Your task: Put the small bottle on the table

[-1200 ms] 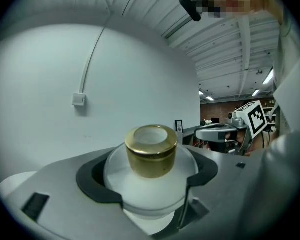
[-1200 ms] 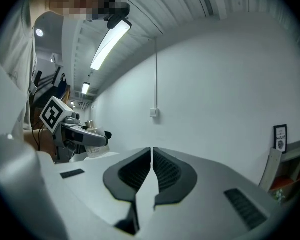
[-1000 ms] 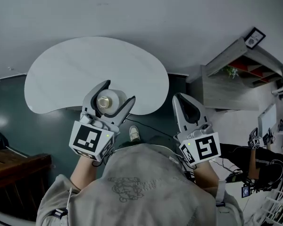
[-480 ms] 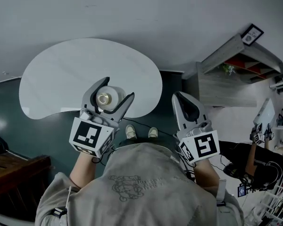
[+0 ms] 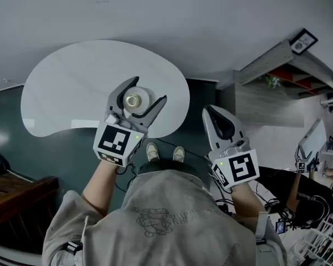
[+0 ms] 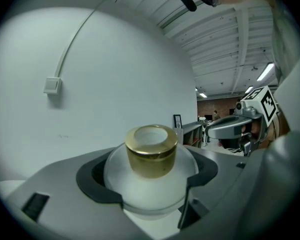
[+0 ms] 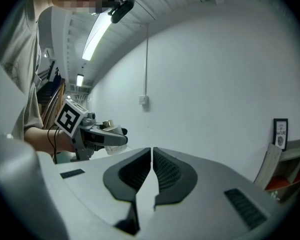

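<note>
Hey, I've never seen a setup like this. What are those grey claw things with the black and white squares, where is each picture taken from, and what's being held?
A person holds a tool in each hand. They are two-jaw grippers, each with a marker cube. The head view comes from a camera on the person's head, looking steeply down. The other two views come from cameras riding on each gripper. The left gripper is clamped on a small whitish bottle with a gold cap, seen over the white table. The right gripper is shut and empty.
</note>
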Available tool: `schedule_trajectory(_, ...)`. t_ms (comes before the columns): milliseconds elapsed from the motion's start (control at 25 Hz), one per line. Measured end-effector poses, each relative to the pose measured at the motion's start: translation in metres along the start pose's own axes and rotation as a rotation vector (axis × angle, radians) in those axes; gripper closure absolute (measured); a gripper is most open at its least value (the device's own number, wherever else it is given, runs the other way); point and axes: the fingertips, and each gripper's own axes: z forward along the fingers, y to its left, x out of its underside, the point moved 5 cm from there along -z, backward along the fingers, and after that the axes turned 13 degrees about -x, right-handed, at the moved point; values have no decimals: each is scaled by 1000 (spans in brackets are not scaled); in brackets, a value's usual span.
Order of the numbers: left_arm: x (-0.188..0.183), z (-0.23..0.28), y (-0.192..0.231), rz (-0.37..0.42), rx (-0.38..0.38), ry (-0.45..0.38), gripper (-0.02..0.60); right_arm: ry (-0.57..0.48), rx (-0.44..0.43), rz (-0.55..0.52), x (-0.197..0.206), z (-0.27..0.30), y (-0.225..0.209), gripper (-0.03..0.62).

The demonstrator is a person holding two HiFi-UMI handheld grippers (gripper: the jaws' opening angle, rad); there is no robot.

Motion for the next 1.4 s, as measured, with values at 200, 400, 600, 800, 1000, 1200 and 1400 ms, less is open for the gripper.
schedule_trajectory(200,18,45,-11,23,39,-12,241,-13,18,-13,-4,7,-19,559)
schedule_trajectory(400,45,91,-16,23,68,-26,241,-15,22,-21,-2,18,-34,559)
schedule_trajectory(600,75,131,-14,23,87,-48,241,-12,22,0,5,36,-44,559)
schedule_trajectory(800,110,160,-9,-2,104,-30,241,7,21,26,17,52,-50,560)
schedule_trajectory(1000,143,181,-7,5,109,12,241,32,24,60,34,62,-57,559)
schedule_trajectory(1200,175,199,-7,41,125,66,241,51,27,92,49,73,-63,559)
schedule_trajectory(1400,205,218,-7,56,134,120,241,70,20,117,64,87,-69,559)
